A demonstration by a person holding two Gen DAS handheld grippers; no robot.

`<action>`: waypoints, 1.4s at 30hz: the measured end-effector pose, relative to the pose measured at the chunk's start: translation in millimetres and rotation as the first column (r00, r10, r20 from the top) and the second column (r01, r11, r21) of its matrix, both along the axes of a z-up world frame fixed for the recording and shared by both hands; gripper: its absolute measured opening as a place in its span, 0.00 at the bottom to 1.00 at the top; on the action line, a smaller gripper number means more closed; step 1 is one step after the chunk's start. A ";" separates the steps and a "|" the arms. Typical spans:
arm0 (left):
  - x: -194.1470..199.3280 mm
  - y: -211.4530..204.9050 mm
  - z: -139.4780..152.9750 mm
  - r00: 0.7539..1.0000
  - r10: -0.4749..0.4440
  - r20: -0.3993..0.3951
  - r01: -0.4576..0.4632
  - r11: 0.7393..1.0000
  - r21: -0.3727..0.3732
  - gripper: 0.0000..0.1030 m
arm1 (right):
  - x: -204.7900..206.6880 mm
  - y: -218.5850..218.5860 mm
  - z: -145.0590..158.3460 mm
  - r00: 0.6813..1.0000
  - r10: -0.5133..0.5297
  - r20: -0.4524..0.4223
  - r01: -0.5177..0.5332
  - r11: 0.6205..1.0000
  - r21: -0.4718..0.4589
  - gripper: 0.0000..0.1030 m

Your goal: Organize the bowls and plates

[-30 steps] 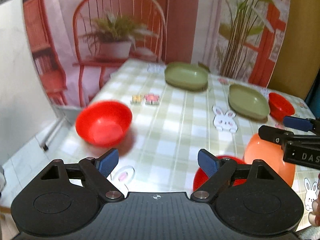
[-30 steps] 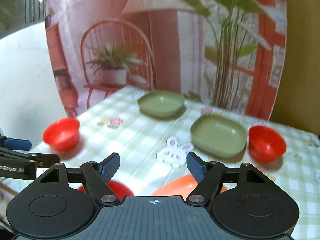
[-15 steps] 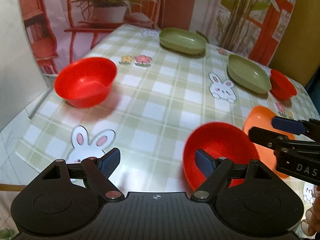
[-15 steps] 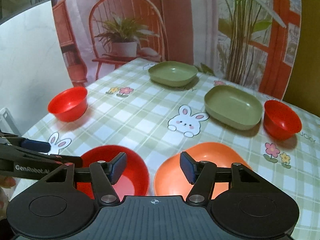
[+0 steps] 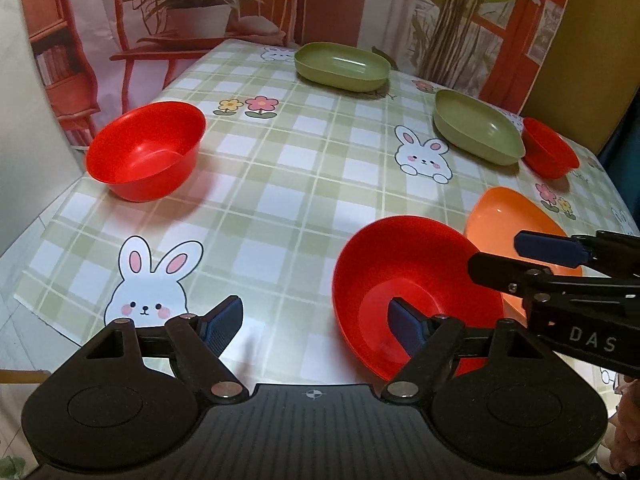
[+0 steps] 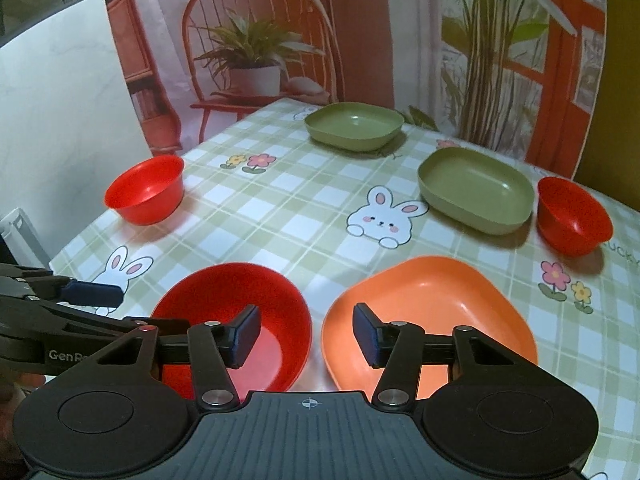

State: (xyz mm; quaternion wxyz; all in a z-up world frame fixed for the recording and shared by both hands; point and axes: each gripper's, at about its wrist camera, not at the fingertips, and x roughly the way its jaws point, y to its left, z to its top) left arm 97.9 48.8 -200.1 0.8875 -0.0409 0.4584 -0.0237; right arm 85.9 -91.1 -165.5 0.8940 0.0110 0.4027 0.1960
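Right wrist view is showing a checked tablecloth (image 6: 280,216) carrying every dish separately, nothing stacked, so sorting looks barely begun. An orange plate (image 6: 436,300) and a red bowl (image 6: 240,292) are sitting side by side at the near edge; two green plates and two more red bowls are lying farther off, with open cloth between. The right gripper (image 6: 306,336) is closing, half-wide, straddling both rims, gripping nothing. The left gripper (image 5: 316,320) is narrowing, still wide, around the bowl's near wall.

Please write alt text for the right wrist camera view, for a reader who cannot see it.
The right gripper, its jaws closing on nothing, hovers between a red bowl and an orange plate on a checked tablecloth. Two green plates and two more red bowls lie beyond.
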 end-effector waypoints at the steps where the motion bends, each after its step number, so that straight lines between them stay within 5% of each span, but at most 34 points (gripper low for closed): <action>1: 0.0 -0.5 -0.1 1.000 -0.003 0.000 0.003 1.000 -0.003 0.75 | -0.1 0.1 -0.9 1.000 0.002 -0.006 -0.002 1.000 0.003 0.46; 17: -1.1 -2.9 -6.1 1.000 -0.018 -0.015 0.017 0.999 -0.036 0.53 | 0.4 1.6 -8.1 0.999 0.000 -0.054 0.002 0.999 0.033 0.32; 25: -0.8 -2.6 -8.9 0.999 -0.025 -0.024 0.024 0.997 -0.067 0.27 | 2.1 0.2 -13.9 0.996 0.004 -0.093 0.001 0.999 0.054 0.24; 35: -0.8 -3.7 -10.1 0.999 -0.033 -0.016 0.031 0.997 -0.075 0.17 | 5.8 -6.7 -20.9 0.991 -0.025 -0.129 0.036 0.996 0.083 0.07; 42: -0.8 -3.3 -11.9 0.999 -0.027 -0.017 0.026 0.996 -0.083 0.12 | 7.4 -6.7 -21.8 0.990 -0.025 -0.136 0.038 0.995 0.094 0.07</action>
